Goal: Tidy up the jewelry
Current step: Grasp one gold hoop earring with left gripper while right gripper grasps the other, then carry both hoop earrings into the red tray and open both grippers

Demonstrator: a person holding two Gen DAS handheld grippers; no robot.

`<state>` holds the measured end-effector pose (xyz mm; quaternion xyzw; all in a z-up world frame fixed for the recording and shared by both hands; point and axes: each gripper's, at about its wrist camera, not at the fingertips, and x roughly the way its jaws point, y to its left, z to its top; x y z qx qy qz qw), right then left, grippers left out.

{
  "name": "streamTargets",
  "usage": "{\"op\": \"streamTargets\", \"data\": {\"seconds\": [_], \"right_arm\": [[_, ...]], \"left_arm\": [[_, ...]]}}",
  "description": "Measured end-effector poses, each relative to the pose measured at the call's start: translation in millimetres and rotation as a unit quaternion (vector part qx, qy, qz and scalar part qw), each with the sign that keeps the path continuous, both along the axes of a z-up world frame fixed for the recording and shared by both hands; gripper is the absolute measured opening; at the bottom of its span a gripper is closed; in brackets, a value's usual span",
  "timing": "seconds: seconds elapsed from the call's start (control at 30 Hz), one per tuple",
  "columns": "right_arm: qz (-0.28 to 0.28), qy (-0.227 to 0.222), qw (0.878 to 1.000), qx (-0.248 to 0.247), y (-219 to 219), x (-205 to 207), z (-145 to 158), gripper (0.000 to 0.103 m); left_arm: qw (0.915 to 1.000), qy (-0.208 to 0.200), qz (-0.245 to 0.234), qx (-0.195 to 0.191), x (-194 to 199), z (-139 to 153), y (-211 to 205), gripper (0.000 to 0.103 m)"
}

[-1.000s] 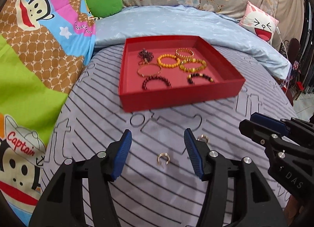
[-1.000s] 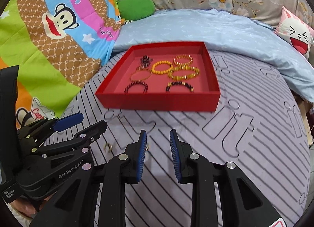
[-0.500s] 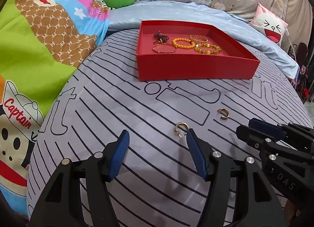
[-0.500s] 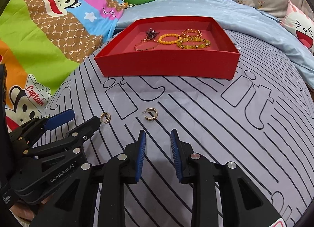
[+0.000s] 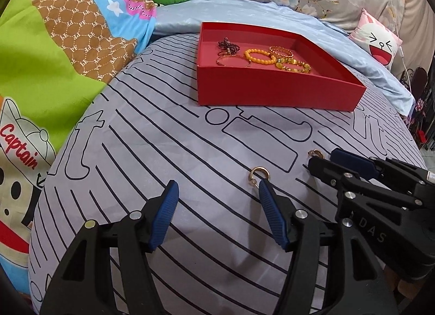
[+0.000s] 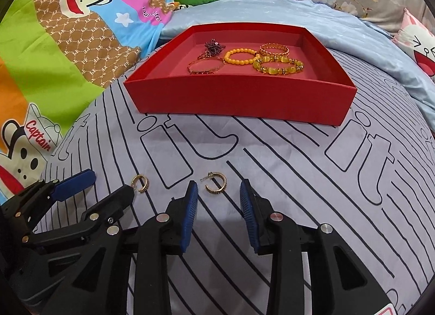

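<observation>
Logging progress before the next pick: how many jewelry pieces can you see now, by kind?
Gold hoop earrings on the striped grey bedsheet: 2
Bracelets visible in the red cardboard tray: 4
Dark red beaded tangle in tray: 1
Total: 7

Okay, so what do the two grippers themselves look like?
Both are black plastic clamp-style tools with silver rivets and ribbed blue pads on the fingers. The left gripper shows white "GenRobot.AI" lettering in the right wrist view; the right gripper carries "DAS" lettering. No cables or sleeves are visible.
</observation>
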<state>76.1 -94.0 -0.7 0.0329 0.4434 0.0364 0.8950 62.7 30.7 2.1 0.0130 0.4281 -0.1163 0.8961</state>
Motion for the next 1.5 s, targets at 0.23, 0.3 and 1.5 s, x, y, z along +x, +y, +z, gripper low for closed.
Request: {"op": "streamTargets", "data": {"seconds": [0.23,0.3,1.5], "right_arm": [[0.004,-0.005,1.0,-0.024,4.4,1.4,-0.7,0.015],[0.001,-0.005,1.0,-0.02,2.5,0.3,-0.3,0.015],[-0.035,-0.018,0.999,0.021,-33.0,-27.6,15.2,0.015]], "left_arm": [[1.0,-0.002,-0.006,0.001,-0.7,0.8,-1.6,0.062],[0.9999,-0.003,-0.009,0.004,-1.8,1.1,-3.6,0.062],[0.999,0.0,-0.045,0.002,2.3,3.3,-33.6,0.017]]}}
